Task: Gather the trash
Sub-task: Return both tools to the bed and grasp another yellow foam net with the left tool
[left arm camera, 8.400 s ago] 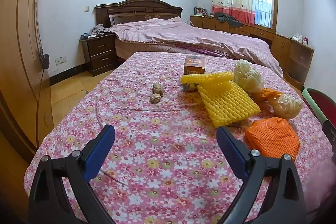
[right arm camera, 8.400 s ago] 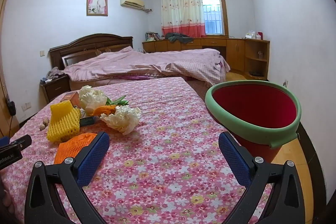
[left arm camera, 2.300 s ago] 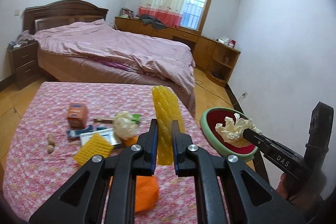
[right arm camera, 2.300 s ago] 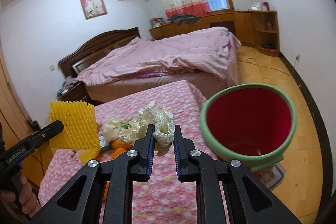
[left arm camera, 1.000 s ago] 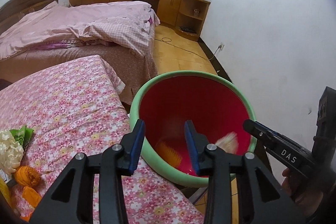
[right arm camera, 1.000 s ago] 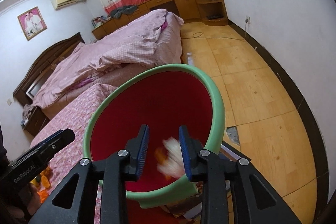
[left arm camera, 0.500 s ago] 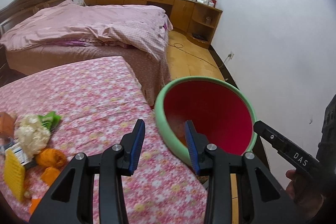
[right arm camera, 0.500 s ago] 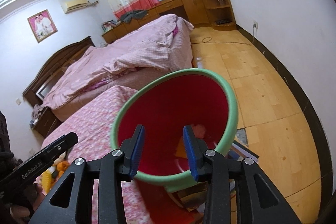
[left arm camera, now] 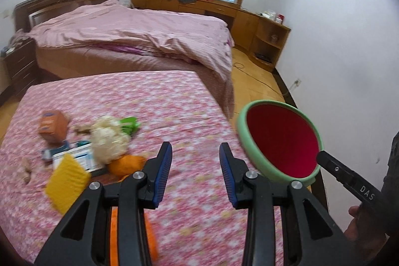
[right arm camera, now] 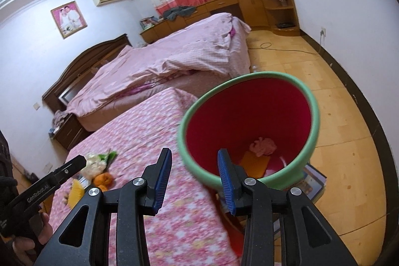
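Both the left tongs (left arm camera: 195, 165) and right tongs (right arm camera: 194, 172) gape empty. The red bin (right arm camera: 309, 146) tilts, mouth toward the floral worktop (left arm camera: 159, 101); crumpled wad (right arm camera: 263, 146) and orange net (right arm camera: 254, 162) lie inside.

- Orange net (left arm camera: 149, 236): mostly hidden behind the left hand-held gripper (left arm camera: 195, 166); blurred.
- Yellow foam sleeve (left arm camera: 67, 182): motion-blurred, edges unclear.
- Small packets (left arm camera: 72, 153) beside the white foam wad (left arm camera: 109, 138): blurred, labels unreadable.
- Bin (right arm camera: 309, 101): near rim smeared; floor items beneath partly hidden.
- Right hand-held gripper (left arm camera: 349, 181): cut off at the frame edge.
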{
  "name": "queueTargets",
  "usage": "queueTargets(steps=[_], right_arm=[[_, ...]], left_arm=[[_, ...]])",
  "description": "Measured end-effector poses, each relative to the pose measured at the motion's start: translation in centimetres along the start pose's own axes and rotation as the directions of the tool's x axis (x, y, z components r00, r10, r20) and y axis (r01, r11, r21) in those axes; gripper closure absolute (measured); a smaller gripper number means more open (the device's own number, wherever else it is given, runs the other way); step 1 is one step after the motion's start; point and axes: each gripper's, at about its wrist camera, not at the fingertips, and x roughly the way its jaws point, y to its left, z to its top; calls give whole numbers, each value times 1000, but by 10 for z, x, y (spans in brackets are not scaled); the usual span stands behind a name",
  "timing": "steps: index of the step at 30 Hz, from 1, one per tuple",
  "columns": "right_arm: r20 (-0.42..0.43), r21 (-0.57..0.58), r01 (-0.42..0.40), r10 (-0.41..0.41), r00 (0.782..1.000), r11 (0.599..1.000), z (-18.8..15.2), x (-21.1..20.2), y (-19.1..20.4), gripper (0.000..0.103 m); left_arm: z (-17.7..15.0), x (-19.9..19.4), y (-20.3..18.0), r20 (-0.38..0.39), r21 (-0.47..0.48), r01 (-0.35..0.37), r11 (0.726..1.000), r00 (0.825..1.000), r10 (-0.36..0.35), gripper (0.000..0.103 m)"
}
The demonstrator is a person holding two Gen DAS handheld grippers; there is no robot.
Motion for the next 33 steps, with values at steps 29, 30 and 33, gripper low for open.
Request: queueTargets(steps=[29, 30, 33], right_arm=[[-147, -86, -34, 21, 989, 996, -52, 37, 70, 55], [-151, -89, -33, 20, 988, 995, -53, 39, 71, 55], [-163, -95, -33, 17, 986, 995, -56, 42, 74, 55]], left_arm=[[-53, 8, 166, -178, -205, -305, 930, 946, 271, 43], [-54, 10, 169, -184, -212, -307, 928, 945, 271, 43], [-57, 15, 177, -196, -243, -301, 922, 946, 258, 43]])
